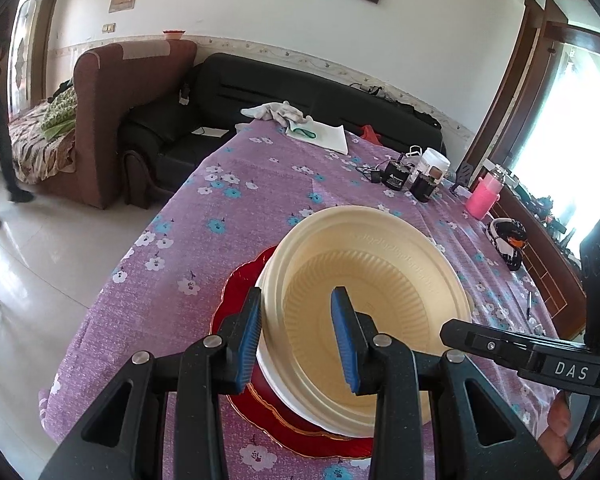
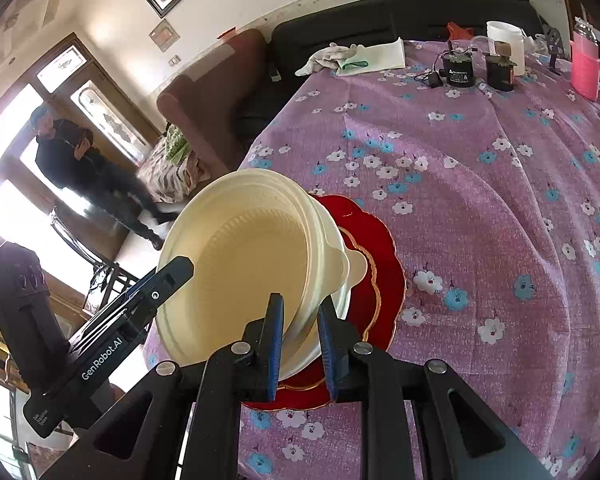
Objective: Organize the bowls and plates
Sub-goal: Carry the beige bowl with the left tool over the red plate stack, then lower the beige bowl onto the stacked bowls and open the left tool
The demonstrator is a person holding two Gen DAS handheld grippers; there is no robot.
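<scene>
Left wrist view: left tool (image 1: 296,332) straddles the cream bowl's (image 1: 372,264) near rim, jaws partly apart; grip unclear. The bowl sits tilted on a red plate (image 1: 236,292).

Right wrist view: right tool (image 2: 300,344) pinches the rim; uneven pulling could tip it. A white dish beneath is mostly hidden.

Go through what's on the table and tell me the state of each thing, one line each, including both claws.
Left claw: open, straddling the near rim of the cream bowl.
Right claw: shut on the cream bowl's rim.
Cream bowl: empty, tilted, over a white plate.
White plate: on the red plate.
Red plate: flat on the tablecloth.
Pink bottle: upright; cap unclear.
White jar: upright.
</scene>
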